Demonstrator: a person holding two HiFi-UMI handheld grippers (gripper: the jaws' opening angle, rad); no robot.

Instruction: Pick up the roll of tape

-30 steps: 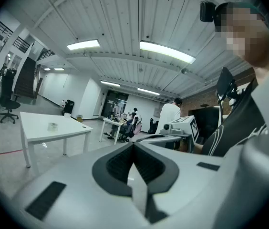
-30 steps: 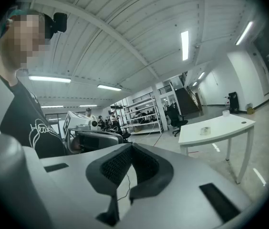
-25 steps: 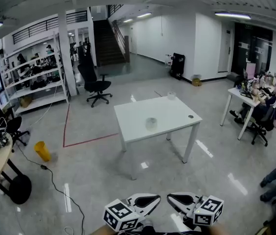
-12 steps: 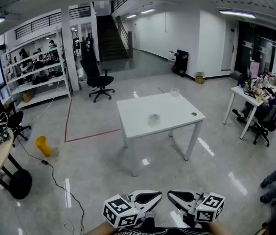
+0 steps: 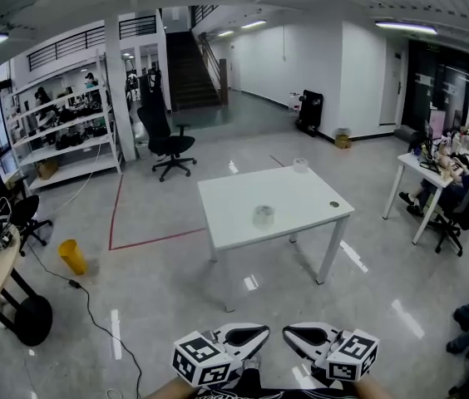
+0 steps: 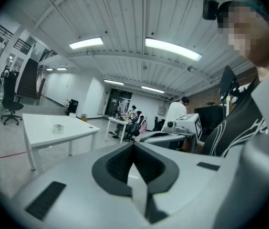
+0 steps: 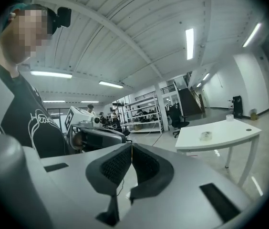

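Observation:
A clear roll of tape (image 5: 263, 215) lies near the middle of a white table (image 5: 243, 228) several steps ahead of me. It also shows small in the left gripper view as the roll of tape (image 6: 58, 127) and in the right gripper view as the roll of tape (image 7: 205, 136). My left gripper (image 5: 255, 336) and right gripper (image 5: 297, 336) hang side by side at the bottom of the head view, far short of the table. Both are shut with nothing between the pads: left gripper (image 6: 133, 145), right gripper (image 7: 131, 147).
A second, white roll (image 5: 301, 165) stands at the table's far right corner and a small dark disc (image 5: 333, 204) near its right edge. An office chair (image 5: 165, 144), shelves (image 5: 68, 131), a yellow bin (image 5: 72, 256) with a floor cable, and a desk with seated people (image 5: 451, 181) surround the glossy floor.
The table and tape have slid lower and grown slightly in the head view as I walk toward them. Both grippers stay shut and keep their places in the head view.

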